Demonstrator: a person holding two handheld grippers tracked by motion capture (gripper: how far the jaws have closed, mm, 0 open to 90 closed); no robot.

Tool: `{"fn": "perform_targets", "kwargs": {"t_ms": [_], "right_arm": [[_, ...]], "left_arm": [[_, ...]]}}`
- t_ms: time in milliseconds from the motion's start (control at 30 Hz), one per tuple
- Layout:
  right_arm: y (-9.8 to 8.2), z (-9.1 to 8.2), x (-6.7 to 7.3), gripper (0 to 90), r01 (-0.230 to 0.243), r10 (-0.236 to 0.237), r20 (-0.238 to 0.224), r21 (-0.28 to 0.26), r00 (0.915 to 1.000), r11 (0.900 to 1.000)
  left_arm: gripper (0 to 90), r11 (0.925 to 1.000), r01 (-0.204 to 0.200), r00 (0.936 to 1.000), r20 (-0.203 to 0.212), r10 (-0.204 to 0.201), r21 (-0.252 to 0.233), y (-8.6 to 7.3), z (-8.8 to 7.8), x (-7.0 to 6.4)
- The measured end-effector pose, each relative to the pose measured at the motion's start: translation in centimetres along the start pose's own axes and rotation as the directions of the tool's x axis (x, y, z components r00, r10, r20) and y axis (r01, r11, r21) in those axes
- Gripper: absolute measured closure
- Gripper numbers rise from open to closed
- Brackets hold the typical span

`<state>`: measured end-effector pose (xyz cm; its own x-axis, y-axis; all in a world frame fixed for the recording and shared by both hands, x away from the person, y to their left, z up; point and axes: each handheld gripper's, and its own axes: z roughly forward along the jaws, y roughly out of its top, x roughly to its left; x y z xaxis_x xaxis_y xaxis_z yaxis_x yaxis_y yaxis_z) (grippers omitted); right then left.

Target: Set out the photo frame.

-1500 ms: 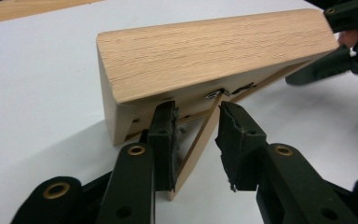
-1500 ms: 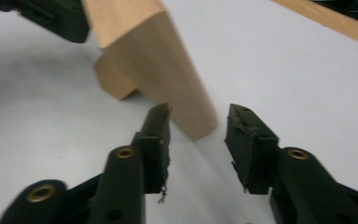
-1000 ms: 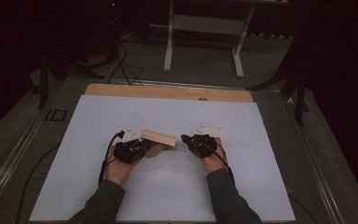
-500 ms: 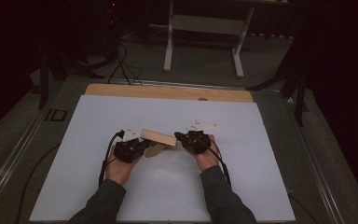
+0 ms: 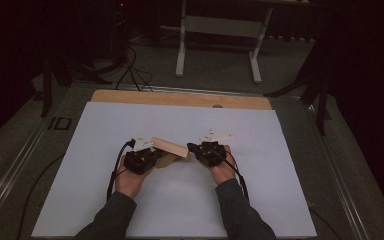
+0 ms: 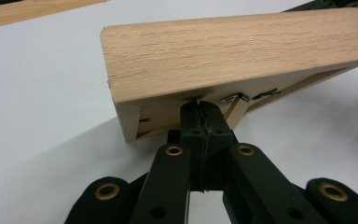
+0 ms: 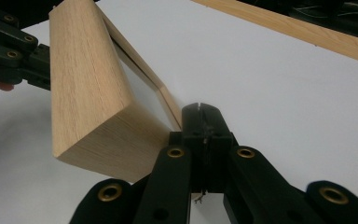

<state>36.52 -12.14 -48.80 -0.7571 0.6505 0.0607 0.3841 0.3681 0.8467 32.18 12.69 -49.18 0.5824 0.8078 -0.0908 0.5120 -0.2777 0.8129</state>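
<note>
A thick light-wood frame [image 5: 170, 147] is tilted above the white sheet between my two grippers. In the left gripper view its broad wooden side [image 6: 233, 51] faces me, and small metal clips show on its recessed back. My left gripper [image 6: 200, 106] is shut, its tips tucked under the frame's lower rim; nothing shows between the jaws. In the high view, the left gripper [image 5: 152, 155] sits at the frame's left end. My right gripper [image 7: 200, 108] is shut too, its tips touching the frame's [image 7: 86, 88] near corner. From above the right gripper [image 5: 189, 148] meets the frame's right end.
A large white sheet [image 5: 280, 165] covers the wooden table, whose bare edge [image 5: 180, 98] runs along the back. Both forearms enter from the bottom. Cables trail from each gripper. A metal stand [image 5: 217, 30] is on the floor beyond the table.
My right gripper has moved left and now touches the frame's right end. The left gripper and the tilted frame have stayed in place.
</note>
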Motion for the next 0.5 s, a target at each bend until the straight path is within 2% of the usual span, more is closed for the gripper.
{"fn": "perform_targets", "kwargs": {"t_ms": [500], "right_arm": [[-0.14,-0.30,0.23,89.5,0.018,-0.018,-0.004,0.010,0.9998,1.000]], "left_arm": [[89.4,1.0000,-0.005,1.0000,0.007,0.005,-0.008,0.22,0.08,-0.54]]}}
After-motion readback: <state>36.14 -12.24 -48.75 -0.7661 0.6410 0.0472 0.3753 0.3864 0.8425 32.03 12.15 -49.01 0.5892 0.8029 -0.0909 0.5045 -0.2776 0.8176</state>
